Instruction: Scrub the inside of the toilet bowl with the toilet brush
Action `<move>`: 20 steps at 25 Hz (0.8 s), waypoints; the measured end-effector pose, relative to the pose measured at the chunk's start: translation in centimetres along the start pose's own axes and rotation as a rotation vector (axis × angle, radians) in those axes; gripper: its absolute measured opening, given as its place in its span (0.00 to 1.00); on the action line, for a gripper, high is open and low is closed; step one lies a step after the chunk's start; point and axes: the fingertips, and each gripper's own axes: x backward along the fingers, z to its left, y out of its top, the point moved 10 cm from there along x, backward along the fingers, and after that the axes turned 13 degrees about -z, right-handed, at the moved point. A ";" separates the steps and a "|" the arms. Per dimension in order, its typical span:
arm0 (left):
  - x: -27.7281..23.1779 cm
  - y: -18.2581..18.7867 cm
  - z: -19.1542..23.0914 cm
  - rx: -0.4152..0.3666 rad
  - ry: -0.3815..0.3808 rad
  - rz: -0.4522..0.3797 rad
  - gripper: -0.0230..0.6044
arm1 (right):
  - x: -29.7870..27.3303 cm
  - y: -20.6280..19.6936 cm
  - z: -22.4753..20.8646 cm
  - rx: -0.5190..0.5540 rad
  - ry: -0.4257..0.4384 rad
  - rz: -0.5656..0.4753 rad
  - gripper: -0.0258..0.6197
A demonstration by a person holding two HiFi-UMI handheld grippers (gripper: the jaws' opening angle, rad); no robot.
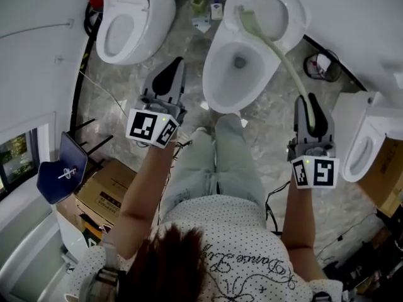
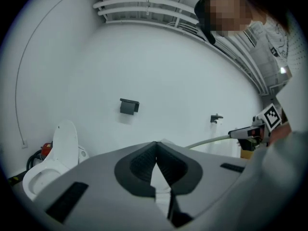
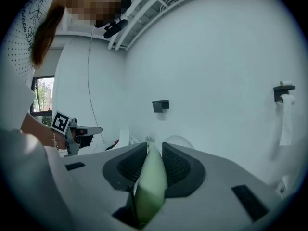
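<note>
While the right tongs pinch the brush and the left tongs hang pressed together empty, I'd lower its head into the bowl and scrub firmly.

Cardboard box, marbled floor, second toilet (lid raised), paper holder

Head view looks steeply down onto toilet bowl; both gripper views look along jaws, sharing white wall
</note>
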 end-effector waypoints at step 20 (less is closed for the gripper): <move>-5.9 -16.9 6.7 0.077 -0.054 0.140 0.04 | -3.0 -19.1 -0.1 -0.227 -0.181 0.260 0.21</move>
